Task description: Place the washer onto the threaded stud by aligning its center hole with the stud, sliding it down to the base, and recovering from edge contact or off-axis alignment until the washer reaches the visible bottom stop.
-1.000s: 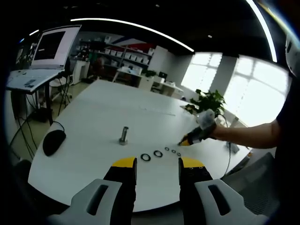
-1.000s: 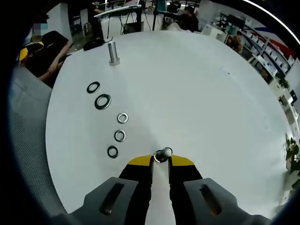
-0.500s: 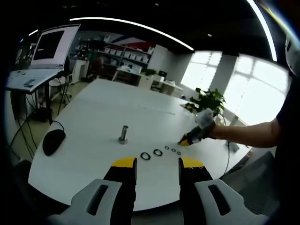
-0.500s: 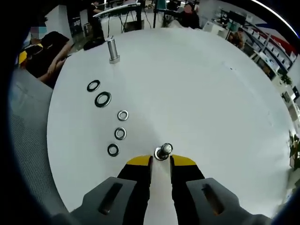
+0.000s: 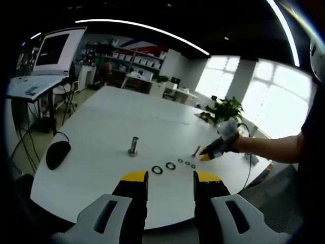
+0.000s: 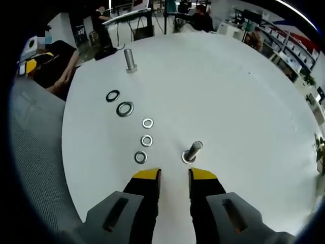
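A small threaded stud (image 6: 192, 151) stands upright on the white table (image 6: 244, 112), just beyond my right gripper (image 6: 174, 175), which is open and holds nothing. To its left lies a row of three small washers (image 6: 147, 140), then two larger dark washers (image 6: 125, 109) further on. A bigger stud (image 6: 130, 59) stands at the far end of the row. In the left gripper view my left gripper (image 5: 171, 178) hangs open over the table's near edge. That view also has the bigger stud (image 5: 133, 146), the washers (image 5: 170, 166), the small stud (image 5: 196, 150) and the right gripper (image 5: 209, 151) in a gloved hand.
A black mouse (image 5: 58, 152) lies near the table's left edge, with a laptop and monitor (image 5: 53, 51) on a stand beyond it. A cable (image 5: 248, 168) runs along the right side of the table. A seated person (image 6: 51, 66) is beyond the table edge.
My right gripper has opened, let go of the small stud and drawn back a little. The stud now stands free on the table. The left gripper has not moved.
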`<action>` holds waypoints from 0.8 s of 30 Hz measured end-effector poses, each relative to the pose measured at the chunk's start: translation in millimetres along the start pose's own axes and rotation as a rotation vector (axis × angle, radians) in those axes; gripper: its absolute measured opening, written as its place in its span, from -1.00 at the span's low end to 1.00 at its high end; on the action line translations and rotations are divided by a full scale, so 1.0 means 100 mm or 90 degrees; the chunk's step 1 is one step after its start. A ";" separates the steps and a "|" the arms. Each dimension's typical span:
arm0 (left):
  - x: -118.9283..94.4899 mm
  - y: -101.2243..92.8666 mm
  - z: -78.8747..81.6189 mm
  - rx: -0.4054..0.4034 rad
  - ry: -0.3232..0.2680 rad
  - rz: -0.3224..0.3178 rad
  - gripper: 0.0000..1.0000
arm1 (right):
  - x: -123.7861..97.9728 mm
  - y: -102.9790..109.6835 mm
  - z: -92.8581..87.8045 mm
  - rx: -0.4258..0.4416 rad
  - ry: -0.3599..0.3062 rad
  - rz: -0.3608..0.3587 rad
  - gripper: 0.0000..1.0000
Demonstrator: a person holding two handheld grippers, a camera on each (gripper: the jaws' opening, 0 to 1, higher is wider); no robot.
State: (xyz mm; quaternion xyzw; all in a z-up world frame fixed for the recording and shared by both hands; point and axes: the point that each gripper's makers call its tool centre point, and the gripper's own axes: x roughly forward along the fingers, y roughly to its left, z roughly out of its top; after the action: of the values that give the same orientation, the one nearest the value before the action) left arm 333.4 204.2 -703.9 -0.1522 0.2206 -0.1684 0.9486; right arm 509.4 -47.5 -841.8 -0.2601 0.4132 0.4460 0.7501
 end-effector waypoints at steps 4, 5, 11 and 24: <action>0.00 0.00 0.00 0.001 -0.001 -0.001 -0.33 | -0.06 0.12 0.08 -0.007 -0.013 0.014 -0.53; 0.00 0.00 0.00 0.001 -0.001 -0.001 -0.33 | -0.07 0.14 0.10 -0.008 -0.015 0.018 -0.53; 0.00 0.00 0.00 0.002 -0.002 -0.002 -0.33 | -0.06 0.31 0.15 -0.019 -0.020 0.042 -0.53; 0.00 -0.01 0.01 0.002 -0.006 -0.002 -0.33 | 0.17 0.44 0.04 -0.046 0.011 0.068 -0.54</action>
State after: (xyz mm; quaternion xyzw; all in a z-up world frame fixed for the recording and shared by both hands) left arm 333.6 204.1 -702.3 -0.1520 0.2159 -0.1698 0.9494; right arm 476.4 -15.5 -855.2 -0.2683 0.4164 0.4980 0.7118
